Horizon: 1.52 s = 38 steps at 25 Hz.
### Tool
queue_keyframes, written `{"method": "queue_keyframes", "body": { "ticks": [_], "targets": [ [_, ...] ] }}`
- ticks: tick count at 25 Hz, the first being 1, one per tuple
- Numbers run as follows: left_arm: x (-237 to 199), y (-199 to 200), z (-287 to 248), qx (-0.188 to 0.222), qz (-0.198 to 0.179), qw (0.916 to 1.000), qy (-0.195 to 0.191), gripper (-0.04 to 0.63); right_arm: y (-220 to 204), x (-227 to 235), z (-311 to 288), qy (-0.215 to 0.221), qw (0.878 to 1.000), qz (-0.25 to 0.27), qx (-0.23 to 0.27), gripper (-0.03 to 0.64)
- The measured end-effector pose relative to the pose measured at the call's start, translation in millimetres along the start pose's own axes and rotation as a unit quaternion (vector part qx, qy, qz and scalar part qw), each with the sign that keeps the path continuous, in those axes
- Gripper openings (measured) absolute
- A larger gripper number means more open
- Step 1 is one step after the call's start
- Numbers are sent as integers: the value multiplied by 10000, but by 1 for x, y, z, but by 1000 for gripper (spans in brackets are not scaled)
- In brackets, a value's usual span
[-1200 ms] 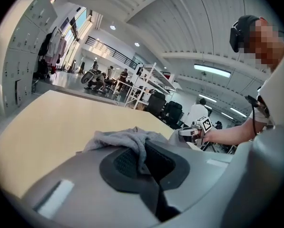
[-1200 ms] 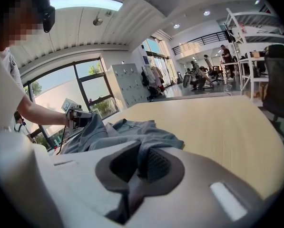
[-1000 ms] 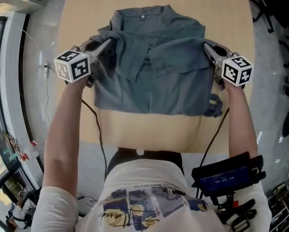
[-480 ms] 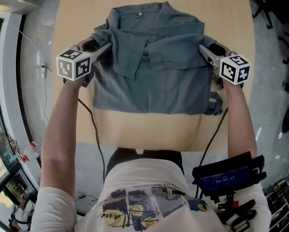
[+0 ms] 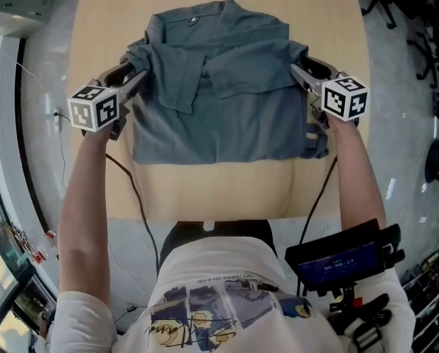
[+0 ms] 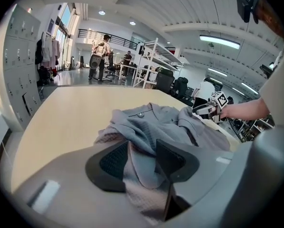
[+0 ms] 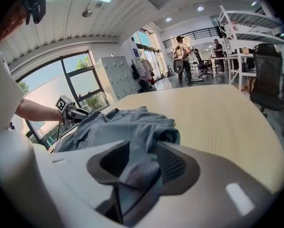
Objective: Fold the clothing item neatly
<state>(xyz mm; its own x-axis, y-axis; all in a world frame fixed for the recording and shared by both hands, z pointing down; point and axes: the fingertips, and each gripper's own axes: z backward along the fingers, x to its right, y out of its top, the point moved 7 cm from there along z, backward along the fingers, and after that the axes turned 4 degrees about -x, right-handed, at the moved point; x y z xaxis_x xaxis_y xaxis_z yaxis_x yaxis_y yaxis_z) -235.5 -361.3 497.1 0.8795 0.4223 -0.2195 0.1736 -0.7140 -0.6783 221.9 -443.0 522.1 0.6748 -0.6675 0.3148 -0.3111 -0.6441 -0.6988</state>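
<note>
Shirt [image 5: 219, 87] lay flat on the table [image 5: 219, 190], collar [image 5: 197, 17] at the far end, hem [image 5: 212, 157] nearest the person. Both sleeves were already folded in across the chest, the left sleeve [image 5: 176, 79] and right sleeve [image 5: 248, 76] overlapping near the middle, so the sleeve step looked done. The left gripper [image 5: 140, 73] sat at the shirt's left edge and the right gripper [image 5: 298, 70] at its right edge. Both sets of jaws had just been opening and stood apart, grip released. In each gripper view a fold of shirt cloth lay loose between the pads, not pinched. A bit of cloth [image 5: 318, 142] poked out at the near right corner, untidy. The folds were lumpy around the shoulders. Judged left to do: pull the grippers clear, smooth or tuck the stray corner, then fold the body bottom to top, maybe in half again, for a neat stack. Roughly midway.
</note>
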Motion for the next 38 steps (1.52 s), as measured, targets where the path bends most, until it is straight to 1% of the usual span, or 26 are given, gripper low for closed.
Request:
{"method": "queue_keyframes", "body": {
  "ticks": [4,8,12,17,19,22,25,28,31,35,38],
  "targets": [
    [-1,-4,1,17,17,10000,78,196,-3,3,2,-69,10000,31,2,172],
    [4,-15,12,63,47,9999,125,196,-8,-6,14,-198,9998,18,59,172],
    [12,-32,30,164,147,9996,160,196,-21,-24,33,-393,9992,1,52,172],
    [23,-51,63,360,126,9989,274,196,-41,-52,58,-604,9981,-35,69,172],
    [32,-59,79,470,87,9986,246,196,-51,-67,68,-693,9976,-28,64,172],
    [51,-77,103,546,-65,9984,92,195,-65,-99,84,-834,9964,64,99,172],
    [73,-95,128,595,-303,9978,-58,195,-76,-137,101,-934,9952,149,232,172],
    [97,-108,157,808,-433,9955,-234,191,-86,-178,117,-1001,9940,291,326,172],
    [126,-130,194,956,-532,9931,-433,174,-105,-229,135,-1002,9936,353,392,172],
    [156,-159,232,1133,-608,9891,-724,129,-129,-287,157,-1050,9919,452,550,171],
    [175,-184,254,1125,-705,9867,-941,60,-151,-325,174,-1055,9913,453,650,169]
  ]
}}
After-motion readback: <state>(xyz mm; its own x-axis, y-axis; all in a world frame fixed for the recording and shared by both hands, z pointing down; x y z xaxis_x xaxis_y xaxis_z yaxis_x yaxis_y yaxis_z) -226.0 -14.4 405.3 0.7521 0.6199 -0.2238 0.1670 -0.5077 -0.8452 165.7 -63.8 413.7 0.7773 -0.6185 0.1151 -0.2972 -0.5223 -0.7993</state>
